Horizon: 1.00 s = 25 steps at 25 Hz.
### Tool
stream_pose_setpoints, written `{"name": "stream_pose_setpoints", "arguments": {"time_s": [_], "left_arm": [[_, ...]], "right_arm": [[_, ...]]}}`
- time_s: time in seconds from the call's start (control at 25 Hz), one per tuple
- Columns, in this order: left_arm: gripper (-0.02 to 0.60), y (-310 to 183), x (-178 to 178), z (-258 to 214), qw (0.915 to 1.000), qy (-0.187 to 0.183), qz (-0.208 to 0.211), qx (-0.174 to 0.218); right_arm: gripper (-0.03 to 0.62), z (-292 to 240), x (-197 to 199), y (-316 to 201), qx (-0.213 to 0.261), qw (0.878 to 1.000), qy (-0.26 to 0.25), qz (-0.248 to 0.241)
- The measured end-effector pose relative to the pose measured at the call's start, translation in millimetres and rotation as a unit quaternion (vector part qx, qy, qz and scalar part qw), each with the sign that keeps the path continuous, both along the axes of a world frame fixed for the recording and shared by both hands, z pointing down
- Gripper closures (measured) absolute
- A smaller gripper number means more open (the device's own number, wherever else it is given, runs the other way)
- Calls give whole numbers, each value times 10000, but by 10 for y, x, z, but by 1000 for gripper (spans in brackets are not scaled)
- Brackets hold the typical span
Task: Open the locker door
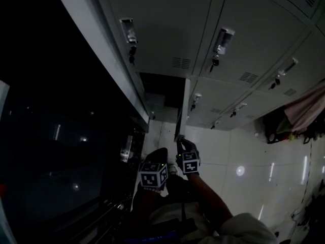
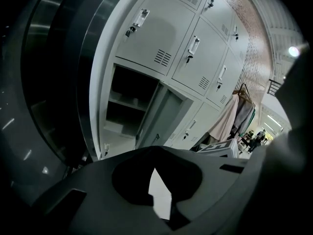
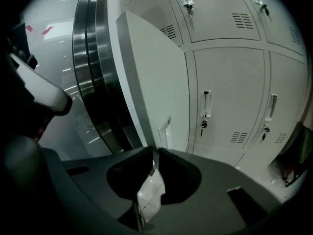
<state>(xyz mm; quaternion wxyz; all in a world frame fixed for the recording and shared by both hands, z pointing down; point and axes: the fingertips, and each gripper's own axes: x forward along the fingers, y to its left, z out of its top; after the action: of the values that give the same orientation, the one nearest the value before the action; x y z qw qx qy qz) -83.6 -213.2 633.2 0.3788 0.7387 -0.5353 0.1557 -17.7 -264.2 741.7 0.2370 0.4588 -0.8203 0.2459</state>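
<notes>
A bank of pale grey lockers fills the head view. One locker (image 1: 160, 88) stands open, and its door (image 1: 181, 108) is swung out and seen edge-on. My right gripper (image 1: 180, 140) is at the door's lower free edge. In the right gripper view the door (image 3: 156, 77) runs up from the jaws, and my right gripper (image 3: 152, 155) is shut on the thin edge. My left gripper (image 1: 156, 156) hovers just left of it, apart from the door. In the left gripper view my left gripper (image 2: 155, 150) has its tips together and holds nothing. The open compartment (image 2: 129, 102) with its shelf lies ahead.
Closed lockers with keys hanging from their handles (image 1: 221, 42) surround the open one. Clothes (image 1: 304, 111) hang at the right. A dark reflective wall with metal trim (image 1: 61, 151) runs along the left. The floor is glossy white tile (image 1: 244, 161).
</notes>
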Motion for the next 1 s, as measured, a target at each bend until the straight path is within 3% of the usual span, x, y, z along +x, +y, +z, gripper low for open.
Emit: {"name": "stream_pose_setpoints", "arguments": {"time_s": [0.52,0.88,0.96,1.0], "left_arm": [[588,-62,322,22,9997,82,242,51],[588,-119,360,70,9995,39,304,-34],[588,-150,383,82,9994,54,343,-34],[588,-165,399,86,9993,62,365,-26]], "right_arm": [[537,5,545,-17,-114,9987,106,475],[537,20,910,-81,-142,9950,250,956],[547,27,998,-114,-168,9936,257,1084],[584,36,1039,-129,-201,9929,250,1143]]}}
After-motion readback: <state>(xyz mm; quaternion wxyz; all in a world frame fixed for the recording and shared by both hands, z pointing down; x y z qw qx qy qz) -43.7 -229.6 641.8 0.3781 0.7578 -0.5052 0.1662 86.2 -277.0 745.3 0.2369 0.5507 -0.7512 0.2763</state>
